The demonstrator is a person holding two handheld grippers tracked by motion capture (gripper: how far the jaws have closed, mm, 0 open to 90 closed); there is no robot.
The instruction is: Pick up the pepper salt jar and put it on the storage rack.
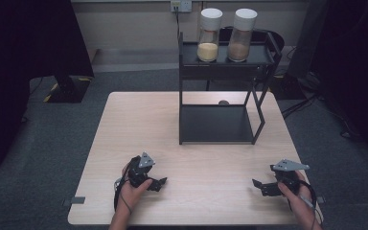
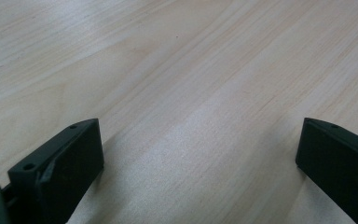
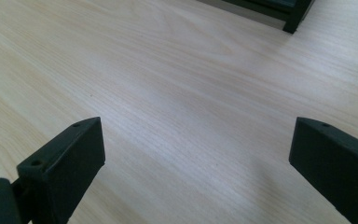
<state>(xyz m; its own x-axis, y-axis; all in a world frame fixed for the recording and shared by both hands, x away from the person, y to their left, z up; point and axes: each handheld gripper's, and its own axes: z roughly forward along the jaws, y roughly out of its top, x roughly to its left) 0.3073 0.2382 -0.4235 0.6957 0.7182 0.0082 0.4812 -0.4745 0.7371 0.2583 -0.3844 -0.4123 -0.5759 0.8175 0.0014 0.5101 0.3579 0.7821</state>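
A black two-tier metal rack (image 1: 220, 120) stands on the far half of the light wooden table (image 1: 139, 124). On its top shelf stand two clear jars with white lids: one with yellow grains (image 1: 209, 36), one with brown grains (image 1: 242, 36). My left gripper (image 1: 157, 183) rests low near the table's front left, held by a hand, open with bare wood between its jaws (image 2: 198, 140). My right gripper (image 1: 261, 187) sits near the front right, also open and holding nothing (image 3: 196, 140). A corner of the rack's base (image 3: 291, 18) shows at the top of the right gripper view.
Grey carpet surrounds the table. A dark stand base (image 1: 67, 88) sits on the floor at back left, and cables (image 1: 311, 91) lie on the floor at back right. A wall socket (image 1: 181, 5) is behind the rack. Bare wood stretches between the grippers and the rack.
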